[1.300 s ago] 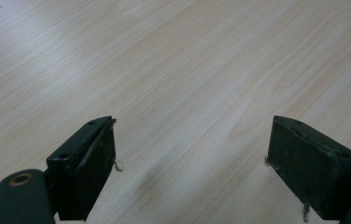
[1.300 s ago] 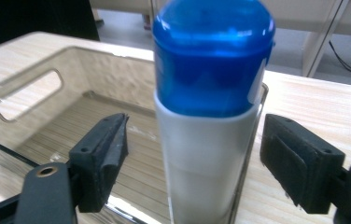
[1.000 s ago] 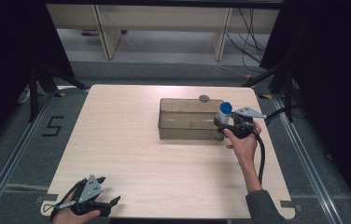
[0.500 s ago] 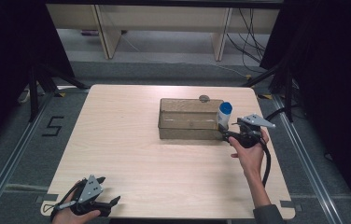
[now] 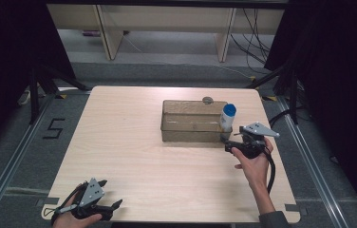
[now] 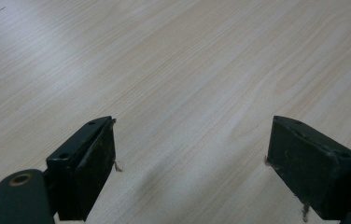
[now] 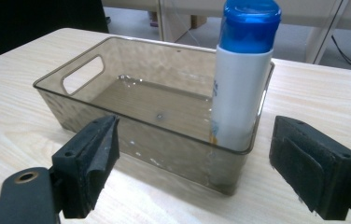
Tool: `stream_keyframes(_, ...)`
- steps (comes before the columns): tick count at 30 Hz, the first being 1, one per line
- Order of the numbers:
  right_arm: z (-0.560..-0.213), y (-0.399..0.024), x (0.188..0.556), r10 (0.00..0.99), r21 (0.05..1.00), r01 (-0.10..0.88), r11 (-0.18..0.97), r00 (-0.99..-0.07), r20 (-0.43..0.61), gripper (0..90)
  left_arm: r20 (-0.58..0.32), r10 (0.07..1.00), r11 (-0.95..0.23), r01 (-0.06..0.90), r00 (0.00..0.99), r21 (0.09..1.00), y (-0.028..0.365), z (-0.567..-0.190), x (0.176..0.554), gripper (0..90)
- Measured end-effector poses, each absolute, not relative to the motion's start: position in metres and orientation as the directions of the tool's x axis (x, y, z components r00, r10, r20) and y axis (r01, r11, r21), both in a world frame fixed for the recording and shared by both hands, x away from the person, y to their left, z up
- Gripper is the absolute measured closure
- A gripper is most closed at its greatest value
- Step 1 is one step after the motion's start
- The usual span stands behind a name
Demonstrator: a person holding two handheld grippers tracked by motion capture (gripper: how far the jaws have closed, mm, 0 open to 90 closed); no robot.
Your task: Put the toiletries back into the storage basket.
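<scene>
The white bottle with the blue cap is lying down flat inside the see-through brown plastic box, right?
Not quite. The white bottle with the blue cap is inside the see-through brown plastic box, but it stands upright in one corner instead of lying flat. The right gripper view shows it best, with the right tool open in front of the box, not touching the bottle.

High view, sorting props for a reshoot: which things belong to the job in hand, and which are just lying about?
In the job:
- bottle, upright in the bin's corner
- clear bin
- right hand-held gripper, jaws open, just released

Lying about:
- small round grey thing behind the bin
- left hand-held gripper, idle at the table edge
</scene>
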State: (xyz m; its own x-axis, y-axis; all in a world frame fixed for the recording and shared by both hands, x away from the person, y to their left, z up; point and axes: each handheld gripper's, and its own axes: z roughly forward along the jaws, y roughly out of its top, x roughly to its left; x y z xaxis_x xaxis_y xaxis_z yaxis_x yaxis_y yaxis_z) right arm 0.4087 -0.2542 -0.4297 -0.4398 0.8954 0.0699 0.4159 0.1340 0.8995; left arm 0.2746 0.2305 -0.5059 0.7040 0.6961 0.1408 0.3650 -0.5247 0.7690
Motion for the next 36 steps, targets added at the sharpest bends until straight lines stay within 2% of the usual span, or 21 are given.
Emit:
stream_keyframes(4, -0.43, -0.254, 0.406, 0.895, 0.9, 0.414, 0.139, -0.442, 0.065, 16.9, 0.133, 0.692, -0.52, 0.363, 0.709, 0.773, 0.23, -0.507, 0.274, 14.8)
stream_keyframes(6, -0.431, -0.251, 0.403, 0.897, 0.895, 0.433, 0.109, -0.43, 0.099, 16.9, 0.145, 0.691, -0.528, 0.358, 0.708, 0.77, 0.231, -0.506, 0.275, 14.8)
stream_keyframes(12, -0.431, -0.252, 0.4, 0.89, 0.898, 0.415, 0.144, -0.452, 0.066, 15.7, 0.142, 0.69, -0.527, 0.359, 0.709, 0.77, 0.231, -0.506, 0.275, 14.8)
stream_keyframes(15, -0.433, -0.248, 0.396, 0.884, 0.894, 0.434, 0.111, -0.454, 0.111, 15.5, 0.143, 0.693, -0.526, 0.36, 0.707, 0.771, 0.231, -0.506, 0.275, 14.8)
stream_keyframes(19, -0.434, -0.246, 0.394, 0.873, 0.9, 0.411, 0.146, -0.482, 0.079, 15.5, 0.146, 0.706, -0.518, 0.364, 0.693, 0.774, 0.23, -0.507, 0.274, 14.8)
stream_keyframes(23, -0.433, -0.245, 0.391, 0.869, 0.898, 0.413, 0.154, -0.489, 0.076, 15.5, 0.136, 0.703, -0.518, 0.371, 0.699, 0.771, 0.23, -0.506, 0.274, 14.8)
stream_keyframes(24, -0.433, -0.242, 0.388, 0.869, 0.891, 0.435, 0.13, -0.482, 0.108, 15.5, 0.132, 0.705, -0.513, 0.373, 0.697, 0.773, 0.23, -0.506, 0.273, 14.8)
stream_keyframes(25, -0.434, -0.243, 0.389, 0.869, 0.897, 0.416, 0.152, -0.488, 0.079, 15.5, 0.134, 0.705, -0.513, 0.372, 0.696, 0.773, 0.23, -0.506, 0.273, 14.8)
stream_keyframes(27, -0.434, -0.242, 0.386, 0.865, 0.891, 0.432, 0.141, -0.491, 0.101, 15.5, 0.143, 0.698, -0.524, 0.364, 0.701, 0.77, 0.231, -0.505, 0.274, 14.8)
stream_keyframes(36, -0.439, -0.241, 0.381, 0.855, 0.893, 0.42, 0.163, -0.512, 0.085, 15.5, 0.142, 0.696, -0.523, 0.361, 0.704, 0.773, 0.231, -0.505, 0.274, 14.8)
